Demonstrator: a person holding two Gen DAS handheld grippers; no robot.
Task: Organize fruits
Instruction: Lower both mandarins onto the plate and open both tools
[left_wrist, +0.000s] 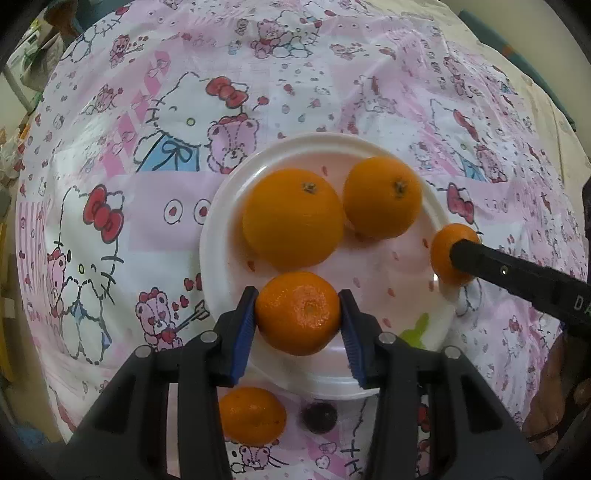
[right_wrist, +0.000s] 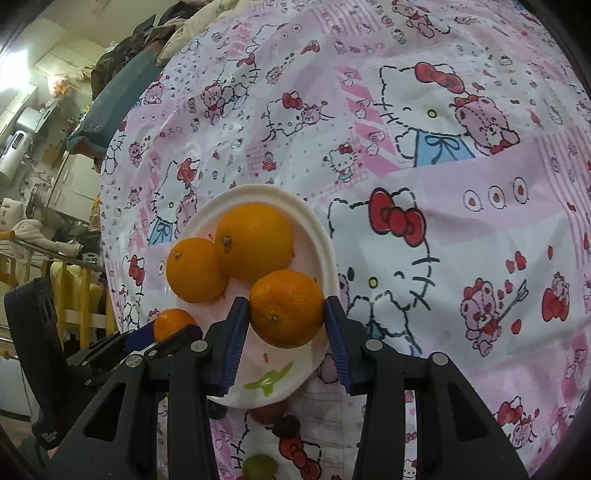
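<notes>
My left gripper (left_wrist: 298, 301) was clamped on a mandarin (left_wrist: 297, 314) above the near edge of the white plate (left_wrist: 218, 236). My right gripper (right_wrist: 286, 304) was closed on a second mandarin (right_wrist: 286, 308) over the same plate. A large orange (left_wrist: 293, 218) and a smaller orange (left_wrist: 382, 197) sat on the plate, side by side.

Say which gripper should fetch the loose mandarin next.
Probably left: the loose mandarin lies on the cloth right beside the left gripper, which must first release its held mandarin onto the plate.
</notes>
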